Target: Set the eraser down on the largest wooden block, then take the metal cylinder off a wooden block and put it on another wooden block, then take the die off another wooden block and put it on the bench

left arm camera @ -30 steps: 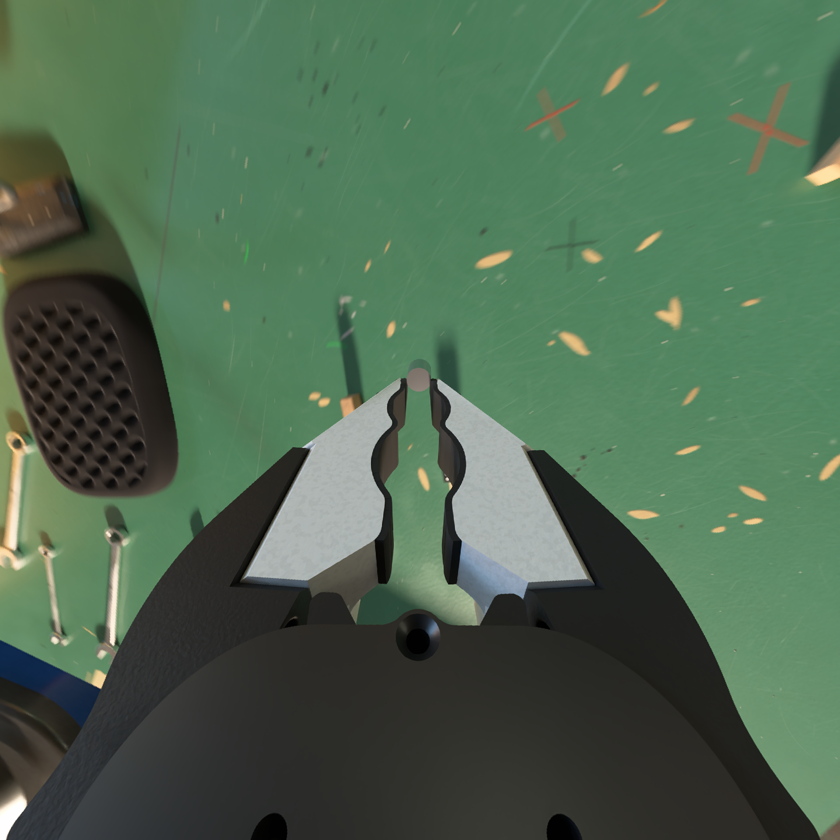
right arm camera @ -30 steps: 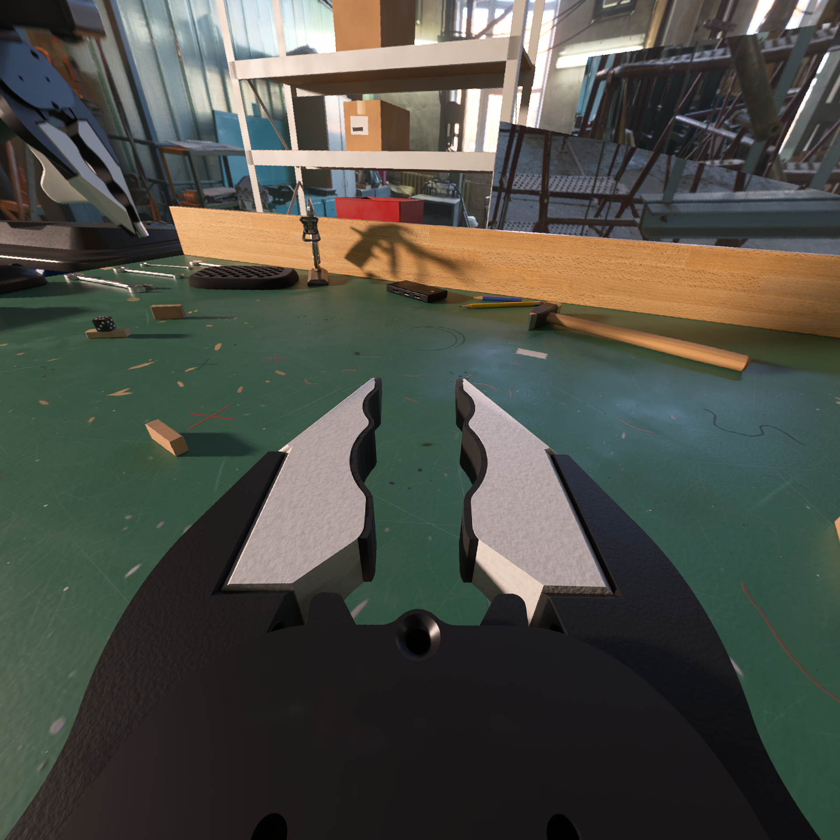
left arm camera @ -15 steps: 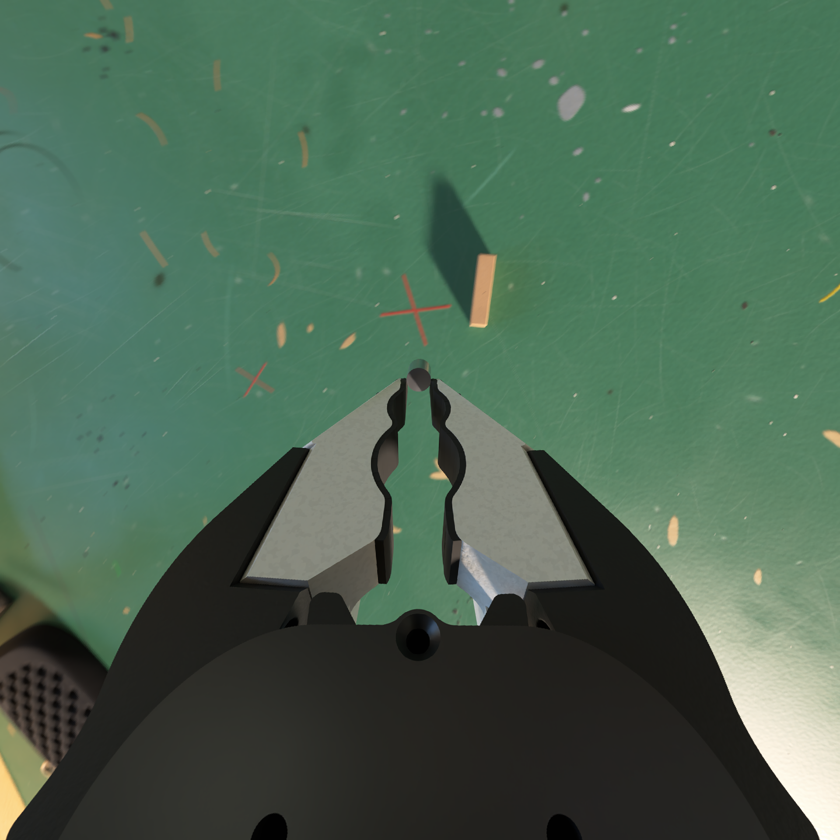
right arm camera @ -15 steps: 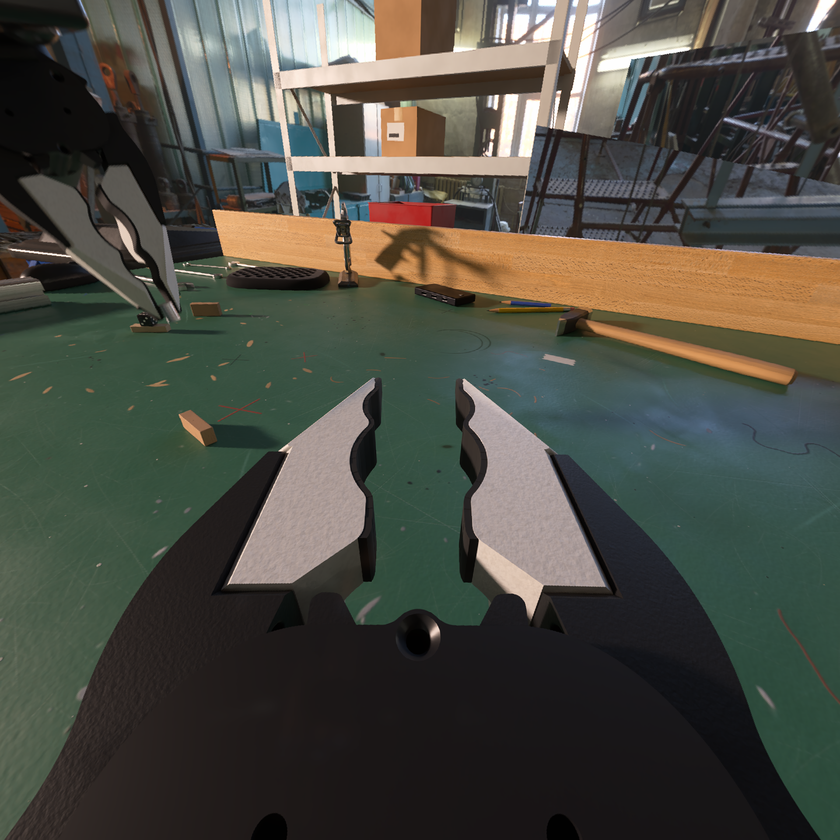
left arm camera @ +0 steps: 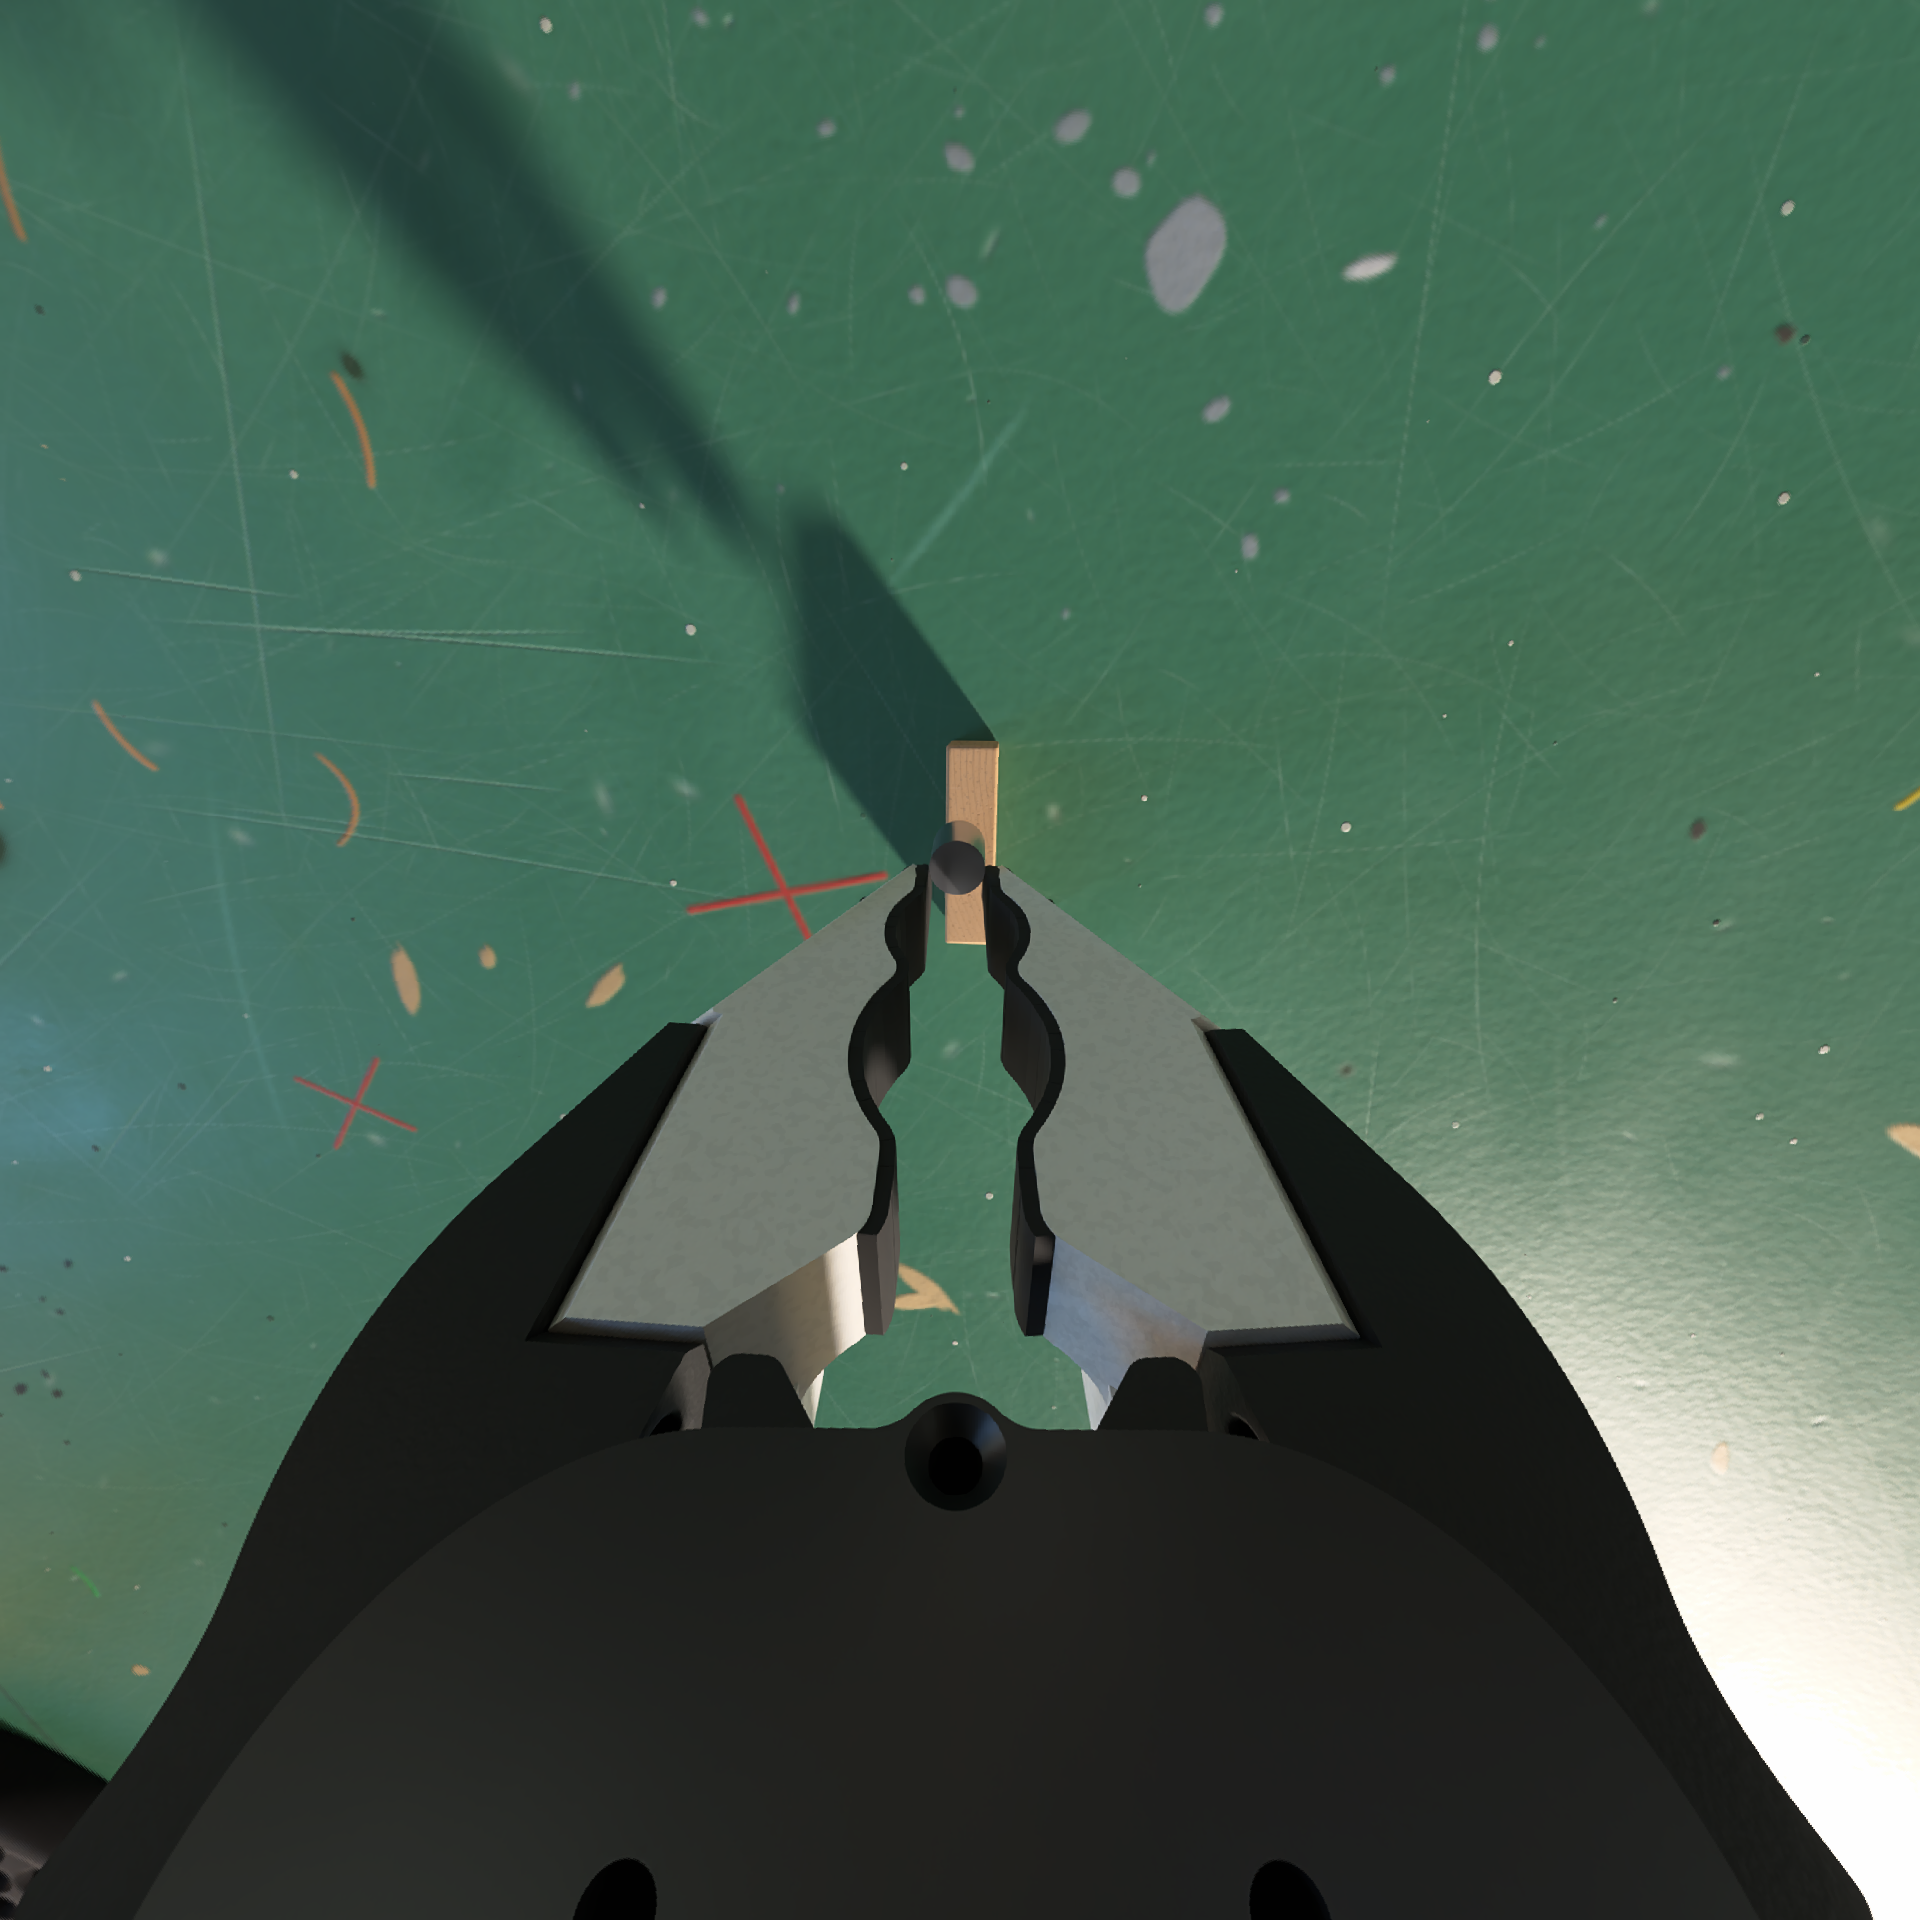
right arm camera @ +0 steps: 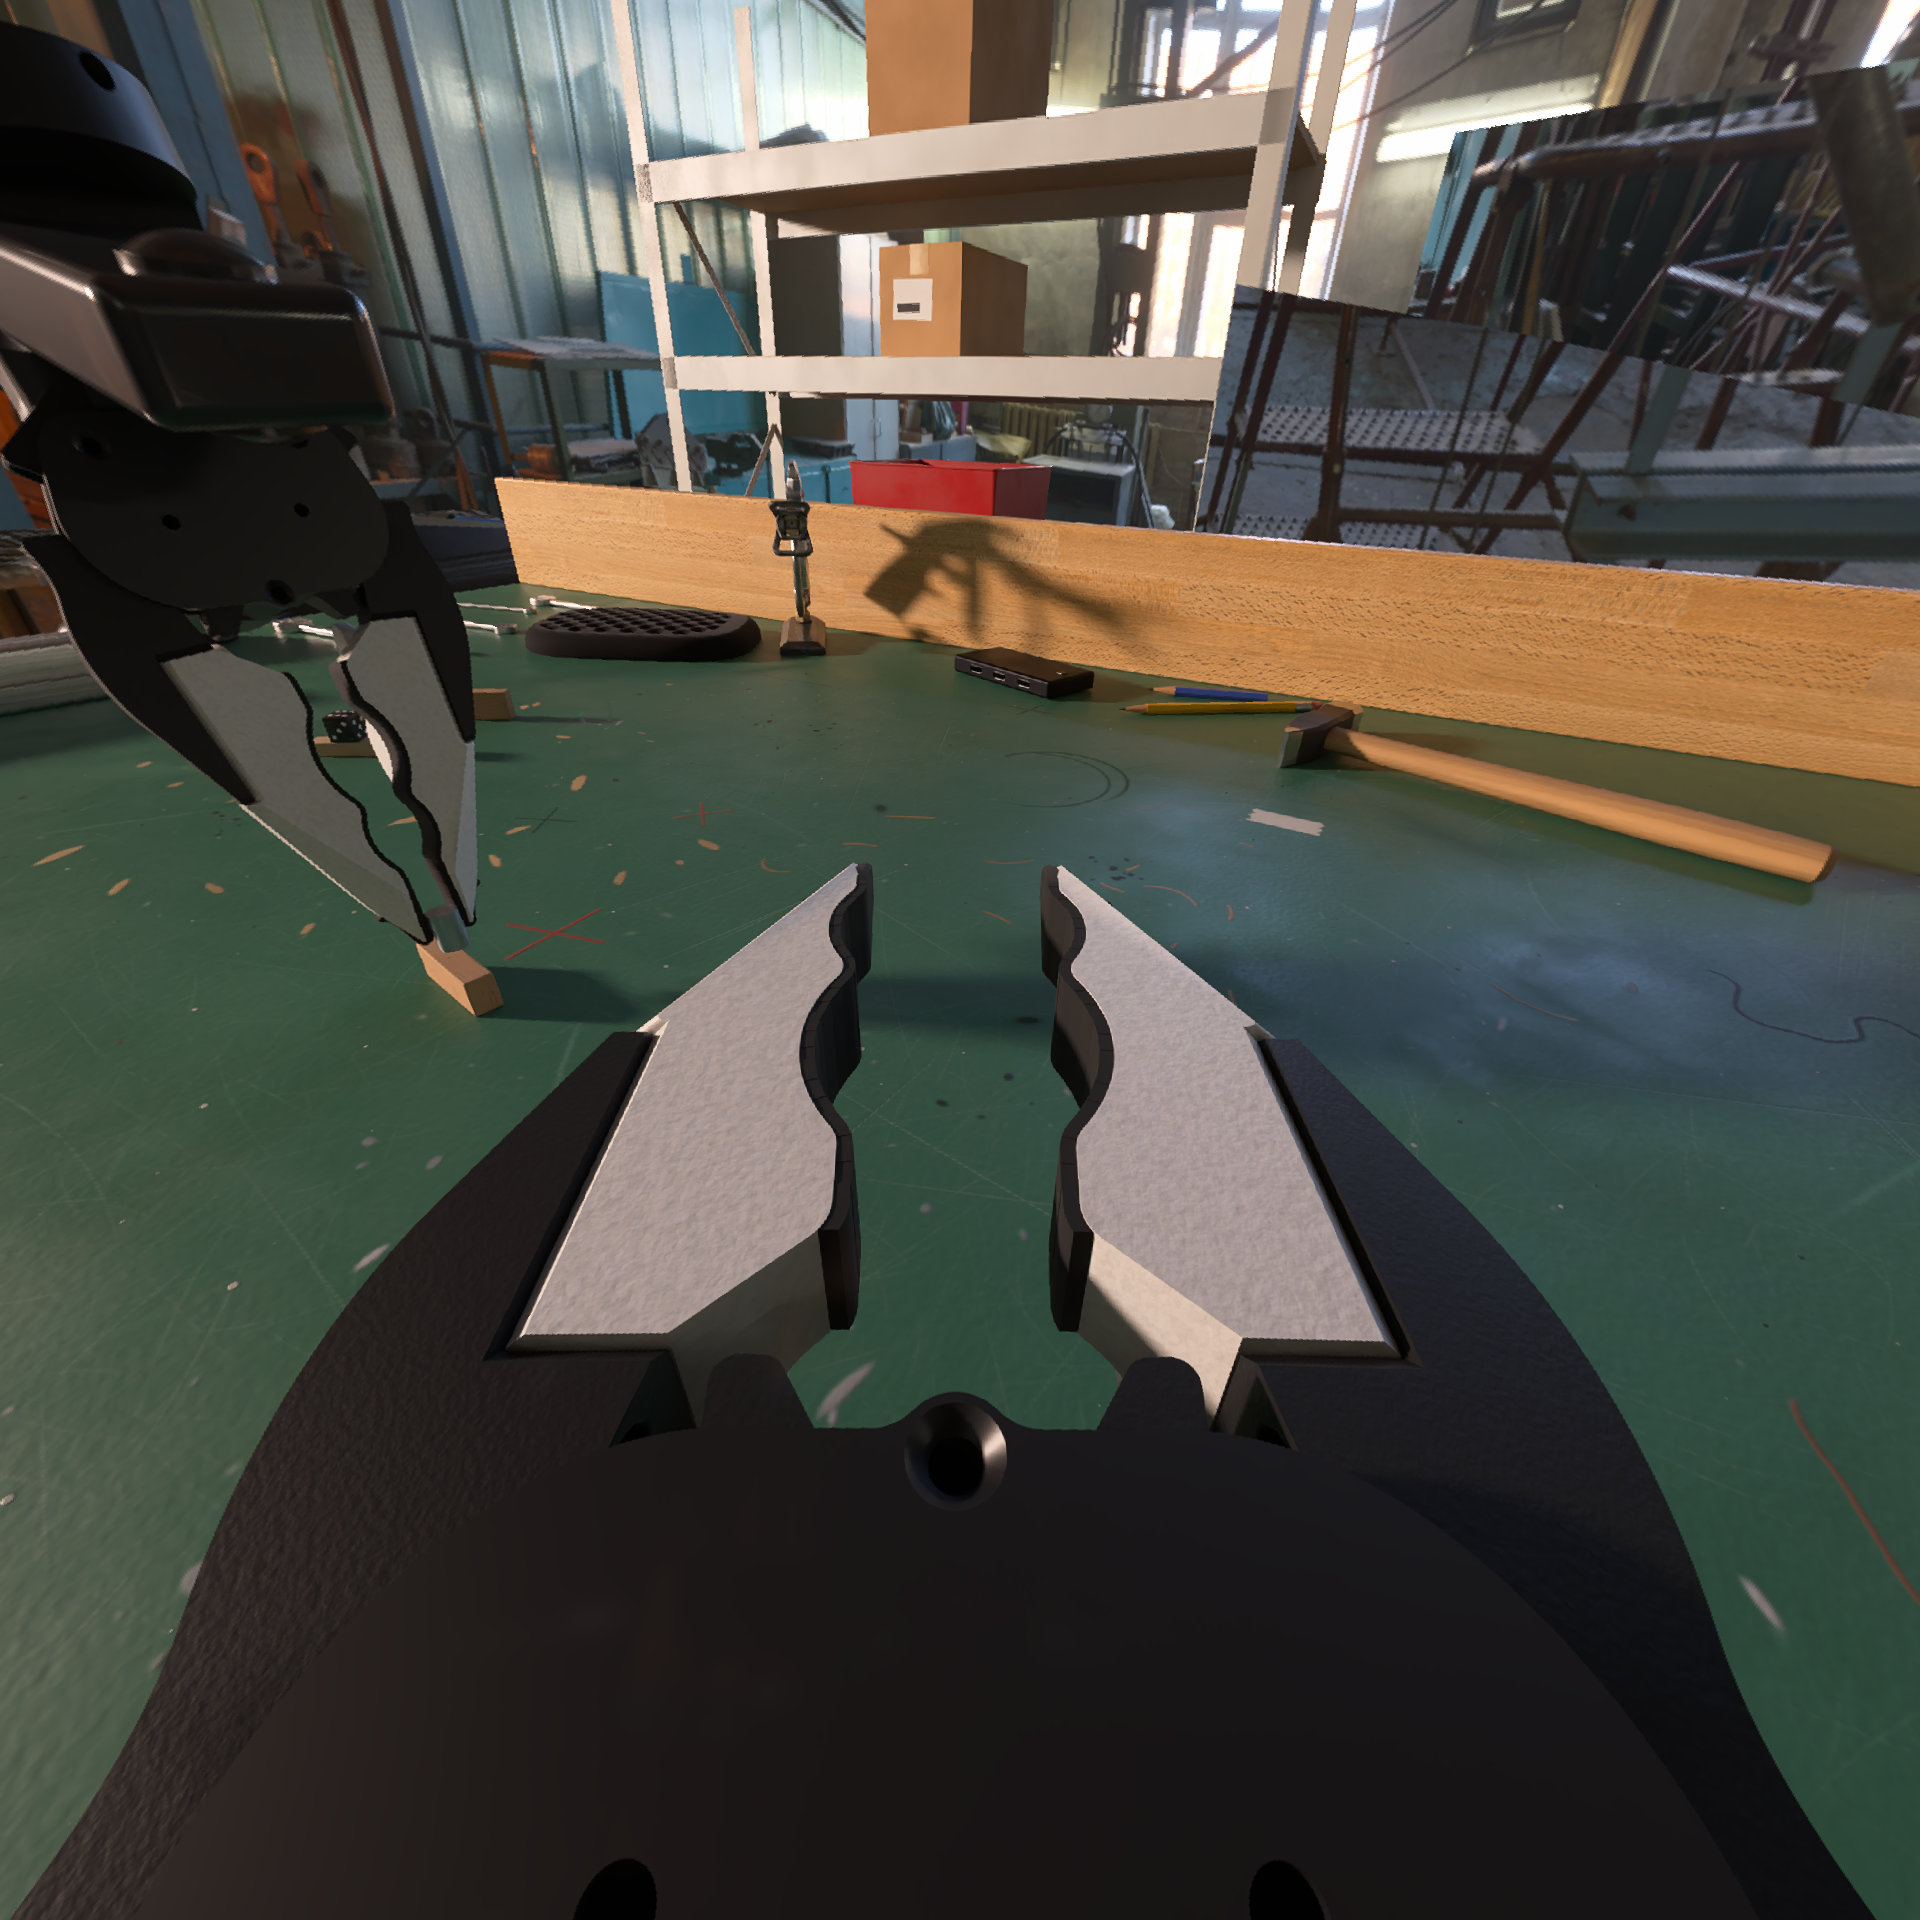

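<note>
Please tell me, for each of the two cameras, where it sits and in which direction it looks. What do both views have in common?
Left wrist view: sits on the left gripper, looks steeply down at the green bench; its fingers pinch the metal cylinder over a small wooden block.
Right wrist view: sits on the right gripper, low, looks across the bench toward the wooden plank; its fingers are apart, empty.
Shared: the left gripper, cylinder and block.

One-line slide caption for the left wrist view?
Left gripper holds the metal cylinder directly over a small wooden block on the green bench.
</note>
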